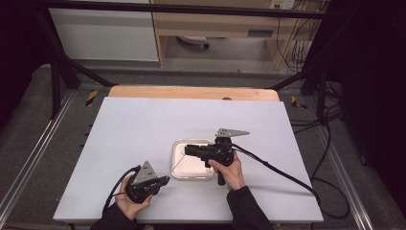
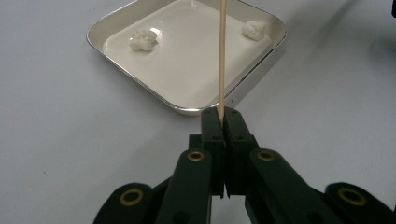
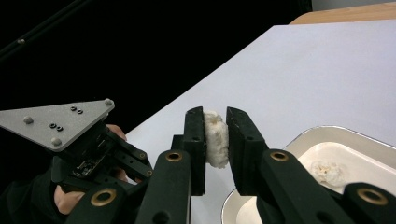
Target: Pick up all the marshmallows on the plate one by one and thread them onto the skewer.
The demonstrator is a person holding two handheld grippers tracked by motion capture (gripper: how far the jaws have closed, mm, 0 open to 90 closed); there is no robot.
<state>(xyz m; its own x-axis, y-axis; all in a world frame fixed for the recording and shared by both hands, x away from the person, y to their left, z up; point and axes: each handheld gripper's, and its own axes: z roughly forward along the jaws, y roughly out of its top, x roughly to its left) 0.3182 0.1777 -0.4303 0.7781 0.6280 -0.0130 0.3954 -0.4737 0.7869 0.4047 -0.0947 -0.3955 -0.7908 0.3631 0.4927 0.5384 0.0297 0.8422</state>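
Left gripper (image 2: 223,116): jaws pressed on thin wooden skewer (image 2: 222,56), which slants over the square steel tray (image 2: 187,109). Right gripper (image 3: 215,140): jaws pinching 1 white fluffy lump (image 3: 215,137) above the white worktop (image 1: 143,129). Risk: off-centre threading could split the lump or bend the skewer. Tray holds 2 white lumps (image 2: 143,39).

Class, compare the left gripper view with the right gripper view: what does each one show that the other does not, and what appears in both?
Left gripper view alone: the left hand-held gripper shut on a thin wooden skewer that rises over the tray, and two white lumps in the tray.

Right gripper view alone: the right hand-held gripper shut on a white lump held above the table, with a wooden edge far off.

Both: the metal tray and the white table.
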